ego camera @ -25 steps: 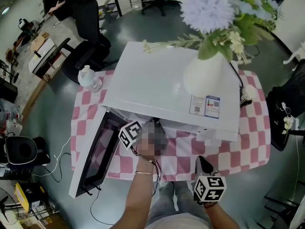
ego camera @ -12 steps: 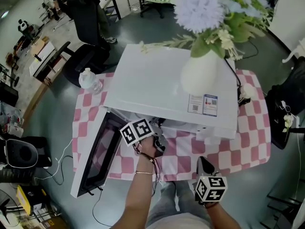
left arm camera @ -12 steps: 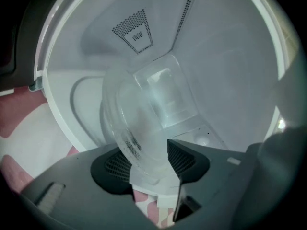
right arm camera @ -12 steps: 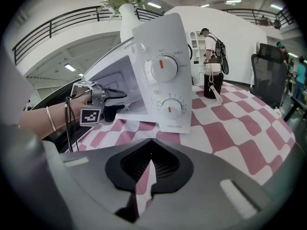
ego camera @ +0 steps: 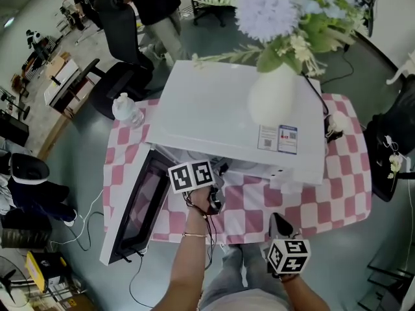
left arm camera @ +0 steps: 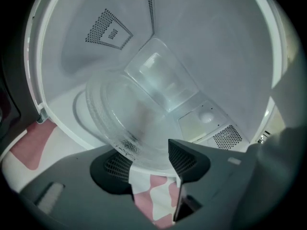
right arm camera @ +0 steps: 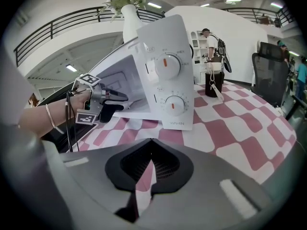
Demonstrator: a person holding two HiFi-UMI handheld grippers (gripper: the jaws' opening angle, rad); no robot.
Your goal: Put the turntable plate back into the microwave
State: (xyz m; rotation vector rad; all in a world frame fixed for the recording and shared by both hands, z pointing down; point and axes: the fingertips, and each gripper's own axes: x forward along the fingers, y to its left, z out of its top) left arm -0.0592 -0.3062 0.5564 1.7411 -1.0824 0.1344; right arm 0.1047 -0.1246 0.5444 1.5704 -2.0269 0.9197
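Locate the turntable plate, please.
Left gripper view: the turntable plate is inside the microwave, its near rim between the jaws of the left gripper, which have just been opening.

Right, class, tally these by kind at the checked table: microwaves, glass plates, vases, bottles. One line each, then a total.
Microwave: 1
Glass plate: 1
Vase: 1
Bottle: 1
Total: 4
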